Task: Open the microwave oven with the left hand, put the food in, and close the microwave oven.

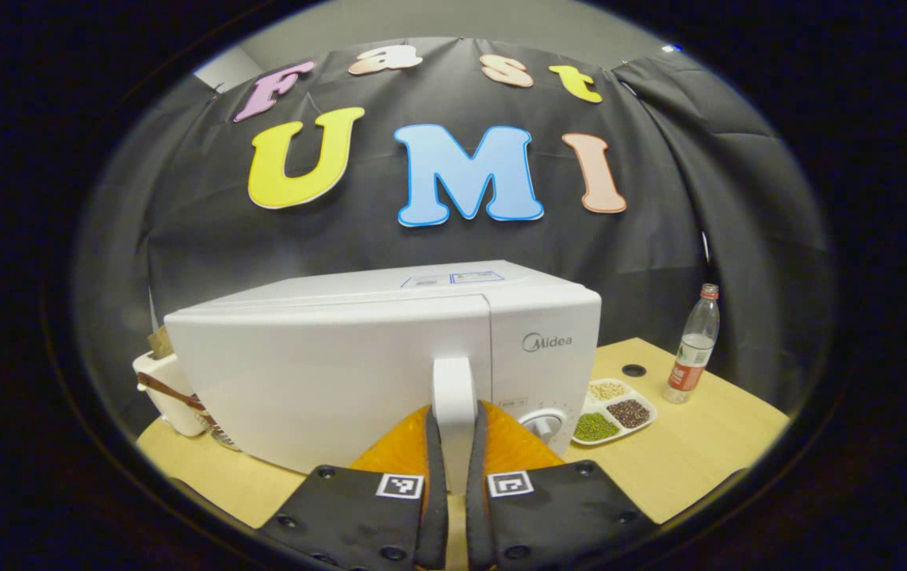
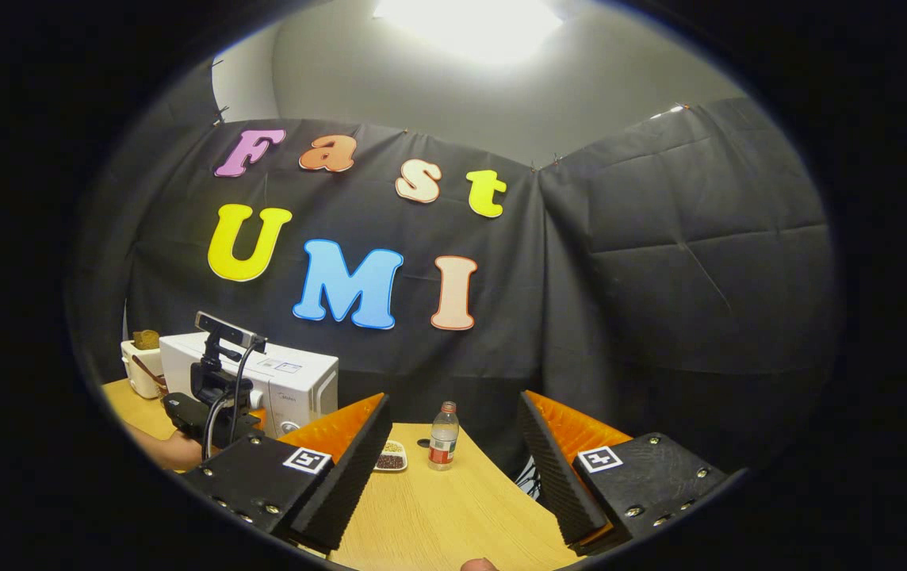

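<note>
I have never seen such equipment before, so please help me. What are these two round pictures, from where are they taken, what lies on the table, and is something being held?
No robot here: a person holds one two-finger gripper in each hand, and a camera rides on each.

The left gripper view looks along the left gripper. Its two fingers are closed on the white upright door handle of the white box-shaped microwave oven, whose door is shut.

The right gripper view looks along the right gripper, open and holding nothing. Farther off at its left you see the left gripper at the oven, with the hand holding it.

On the light wooden table stand the oven, a white divided plate of beans and grains, a clear plastic bottle with red label, and a white container beside the oven.
</note>
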Demonstrator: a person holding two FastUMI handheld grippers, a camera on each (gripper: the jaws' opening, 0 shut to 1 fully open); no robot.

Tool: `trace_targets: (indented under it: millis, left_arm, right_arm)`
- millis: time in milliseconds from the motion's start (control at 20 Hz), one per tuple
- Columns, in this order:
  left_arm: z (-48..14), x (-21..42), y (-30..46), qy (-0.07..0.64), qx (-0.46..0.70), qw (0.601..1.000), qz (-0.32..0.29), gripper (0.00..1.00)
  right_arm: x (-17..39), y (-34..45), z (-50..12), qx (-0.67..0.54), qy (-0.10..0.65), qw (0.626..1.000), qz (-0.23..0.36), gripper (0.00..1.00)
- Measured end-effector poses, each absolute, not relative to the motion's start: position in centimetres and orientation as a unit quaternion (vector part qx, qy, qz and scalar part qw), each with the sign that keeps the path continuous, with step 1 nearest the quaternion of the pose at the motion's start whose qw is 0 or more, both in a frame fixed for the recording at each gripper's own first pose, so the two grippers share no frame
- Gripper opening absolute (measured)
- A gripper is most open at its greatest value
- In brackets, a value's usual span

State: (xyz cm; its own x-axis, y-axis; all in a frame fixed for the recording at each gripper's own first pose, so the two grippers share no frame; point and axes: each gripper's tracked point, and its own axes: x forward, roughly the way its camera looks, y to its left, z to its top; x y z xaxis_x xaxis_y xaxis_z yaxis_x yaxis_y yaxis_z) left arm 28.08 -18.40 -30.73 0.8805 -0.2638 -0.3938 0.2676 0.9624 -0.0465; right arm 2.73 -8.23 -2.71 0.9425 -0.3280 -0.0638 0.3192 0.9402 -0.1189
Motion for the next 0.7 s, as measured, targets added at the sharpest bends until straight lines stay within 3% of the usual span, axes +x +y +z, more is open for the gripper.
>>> trace_targets:
  millis: [100,250,400,700]
  left_arm:
    - [-30.6,28.2,-18.2,0.212,0.003,0.968,-0.137,0.1]
    - [-30.9,26.6,-17.6,0.237,-0.012,0.964,-0.12,0.1]
    - [-29.6,23.7,-16.1,0.213,0.002,0.97,-0.113,0.1]
    - [-29.3,20.1,-13.5,0.228,0.003,0.969,-0.089,0.1]
  right_arm:
    - [2.2,-8.7,-2.2,-0.055,0.032,0.984,-0.165,0.97]
    - [2.0,-9.1,-2.5,-0.048,0.032,0.986,-0.159,0.97]
    - [2.0,-9.9,-2.7,-0.028,0.033,0.987,-0.155,0.97]
    - [1.6,-9.7,-3.0,-0.01,0.027,0.993,-0.112,0.97]
